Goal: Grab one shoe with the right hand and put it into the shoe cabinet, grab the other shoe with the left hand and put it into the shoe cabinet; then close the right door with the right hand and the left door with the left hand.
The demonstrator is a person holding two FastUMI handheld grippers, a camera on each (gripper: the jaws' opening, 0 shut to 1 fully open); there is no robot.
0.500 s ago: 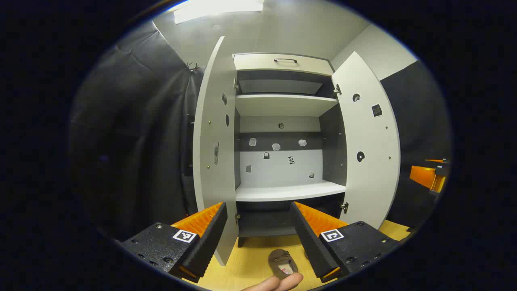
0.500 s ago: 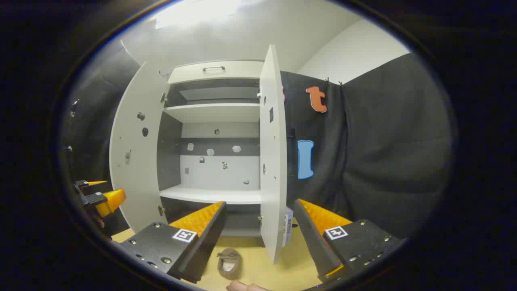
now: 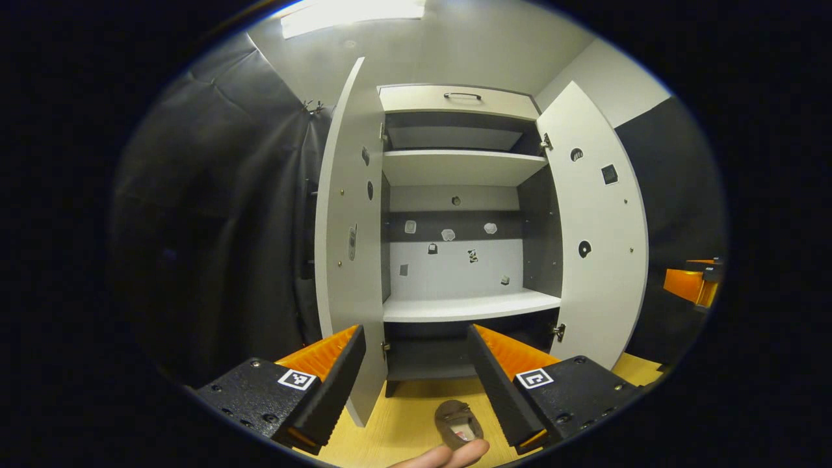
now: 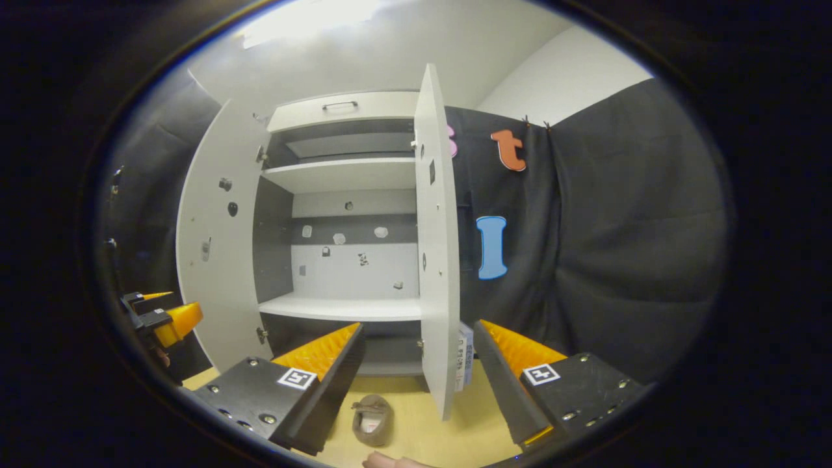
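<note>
The white shoe cabinet (image 3: 455,169) (image 4: 344,175) stands with both doors swung wide; its shelves are bare. One brown shoe (image 3: 459,424) (image 4: 372,420) lies on the yellow floor in front of it, toe toward the cabinet. My left gripper (image 3: 416,344) is open, hanging above and behind the shoe, nothing between its fingers. My right gripper (image 4: 416,341) is also open, with the right door's edge (image 4: 437,260) straight ahead between its fingers. The left gripper (image 4: 162,318) shows at the left edge of the right gripper view, and the right gripper (image 3: 692,283) at the right edge of the left gripper view.
The left door (image 3: 348,234) and right door (image 3: 595,227) jut out toward me on either side of the opening. A fingertip (image 3: 448,455) shows at the bottom. Black cloth walls (image 4: 617,247) close in both sides. A drawer with a handle (image 3: 461,97) tops the cabinet.
Both views have shifted slightly; the right gripper view has tilted a little downward, showing more floor. Both grippers stay open and the shoe has not moved.
</note>
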